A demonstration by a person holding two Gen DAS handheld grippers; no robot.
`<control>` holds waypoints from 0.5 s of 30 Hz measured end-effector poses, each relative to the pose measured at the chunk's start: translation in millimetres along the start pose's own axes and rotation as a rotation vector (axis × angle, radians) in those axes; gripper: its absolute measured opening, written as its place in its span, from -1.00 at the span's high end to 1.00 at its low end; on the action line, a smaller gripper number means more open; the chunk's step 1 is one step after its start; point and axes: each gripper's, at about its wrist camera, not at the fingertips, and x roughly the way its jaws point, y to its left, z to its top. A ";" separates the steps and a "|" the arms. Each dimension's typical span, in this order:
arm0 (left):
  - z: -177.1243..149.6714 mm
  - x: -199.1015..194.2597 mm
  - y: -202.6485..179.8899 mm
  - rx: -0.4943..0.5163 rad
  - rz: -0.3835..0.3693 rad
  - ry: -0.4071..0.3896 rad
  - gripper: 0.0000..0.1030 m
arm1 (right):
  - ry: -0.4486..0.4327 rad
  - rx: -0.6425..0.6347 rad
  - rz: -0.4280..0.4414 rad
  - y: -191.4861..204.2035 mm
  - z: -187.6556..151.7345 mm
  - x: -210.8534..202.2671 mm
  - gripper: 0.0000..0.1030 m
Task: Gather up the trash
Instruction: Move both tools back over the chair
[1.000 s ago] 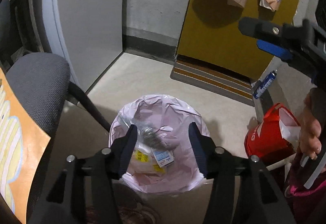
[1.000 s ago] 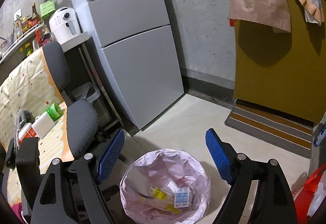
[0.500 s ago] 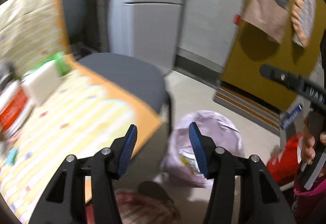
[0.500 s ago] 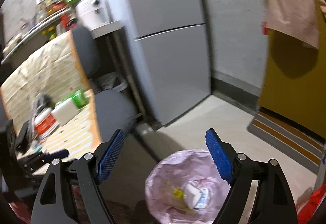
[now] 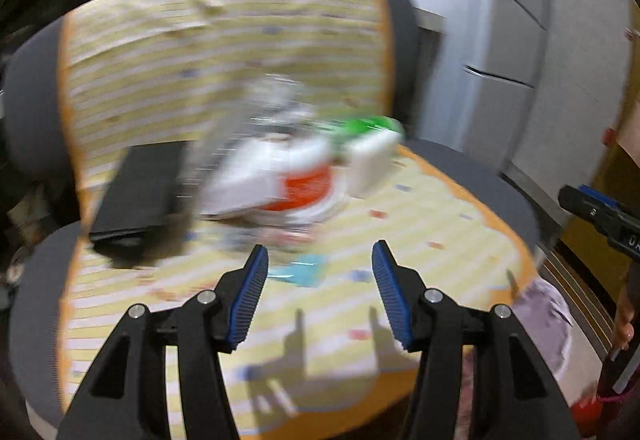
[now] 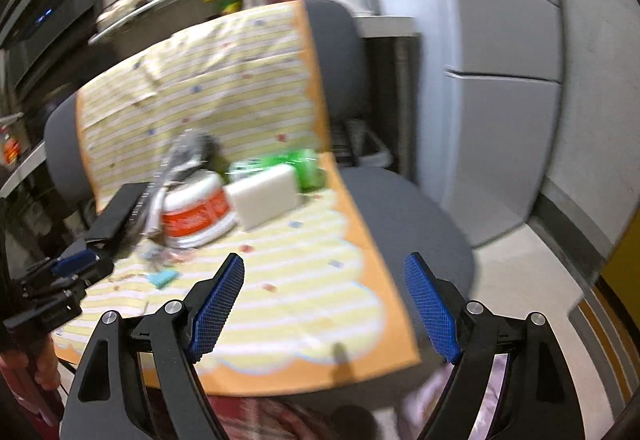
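Trash is lying in a blurred heap on the yellow-striped, orange-edged cloth that is draping the seat and back of the grey fabric office chair. I am looking at a white round tub with a red-orange label, a white rectangular block just beside it on its right, a crumpled bright green wrapper behind that block, and a crinkled silvery-clear plastic wrapper leaning over the tub's left side. A flat black rectangular box is sitting to the left of the heap, and a small turquoise scrap of paper is lying on the cloth nearer to me.

I am holding my left gripper above the cloth with its blue-padded jaws parted and nothing between them. My right gripper is standing wider, also released and empty, over the cloth's right edge. It is showing in the left wrist view at the far right edge.

Only part of the pink plastic bin liner is showing, low on the floor just past the chair's right edge. The tall grey refrigerator is filling the right of both views.
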 end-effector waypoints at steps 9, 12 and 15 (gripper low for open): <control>17.5 -21.2 128.7 -0.163 0.226 -0.035 -0.30 | 0.024 -0.084 0.145 81.9 37.6 51.0 -0.59; 12.4 -10.8 156.3 -0.176 0.249 -0.002 -0.31 | 0.024 -0.099 0.170 97.3 41.3 58.8 -0.59; 3.7 5.6 174.0 -0.199 0.219 0.034 -0.31 | 0.039 -0.119 0.181 109.6 42.6 70.1 -0.59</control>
